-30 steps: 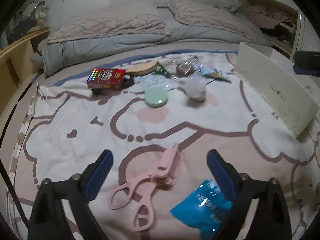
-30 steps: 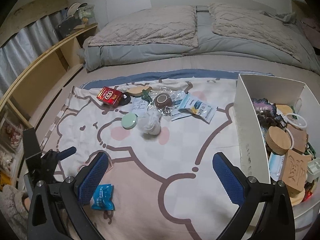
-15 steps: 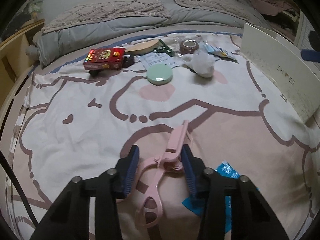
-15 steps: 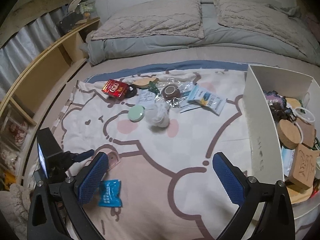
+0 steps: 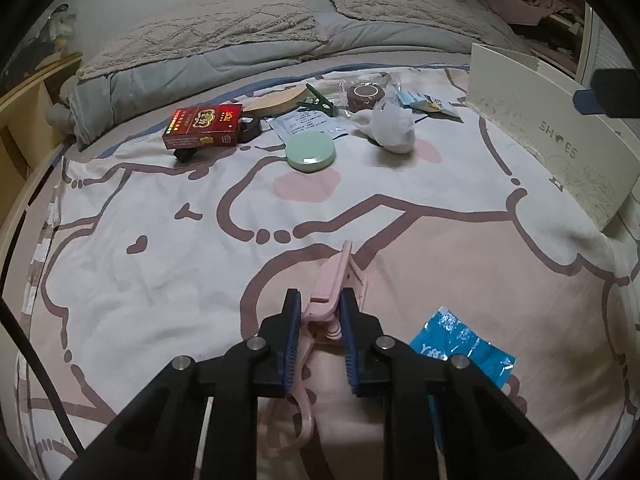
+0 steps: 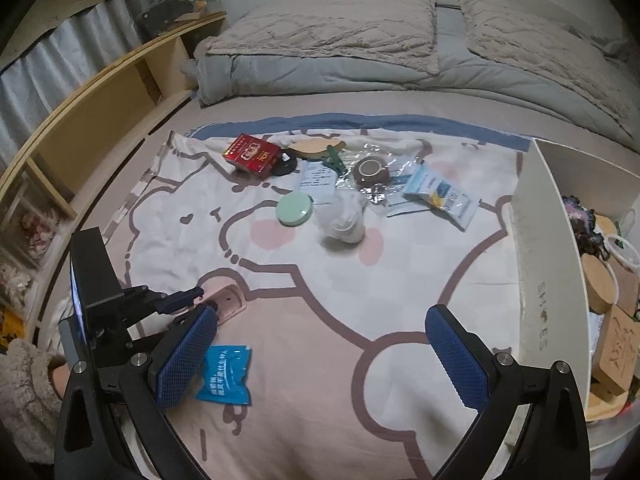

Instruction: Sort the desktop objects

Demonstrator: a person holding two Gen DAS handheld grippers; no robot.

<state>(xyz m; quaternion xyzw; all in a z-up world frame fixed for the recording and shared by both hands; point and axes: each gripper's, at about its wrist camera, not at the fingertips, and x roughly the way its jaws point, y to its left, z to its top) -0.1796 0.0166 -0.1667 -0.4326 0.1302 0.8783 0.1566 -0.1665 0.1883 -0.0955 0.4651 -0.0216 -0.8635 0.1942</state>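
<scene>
your left gripper (image 5: 319,322) is clamping the pink clip tongs (image 5: 332,280) near the front edge of the printed blanket (image 5: 160,240), just beside a blue packet (image 5: 460,340). your right gripper (image 6: 320,354) is hovering with fingers spread wide, holding nothing.

Dim, cool indoor light, soft shadows; heavy fisheye bending, black vignette at corners; slight grain

Grey quilt (image 6: 332,68) bunched at bed head; wooden shelf (image 6: 100,120) alongside; cartoon-print sheet (image 5: 160,240) spread over bed.
</scene>
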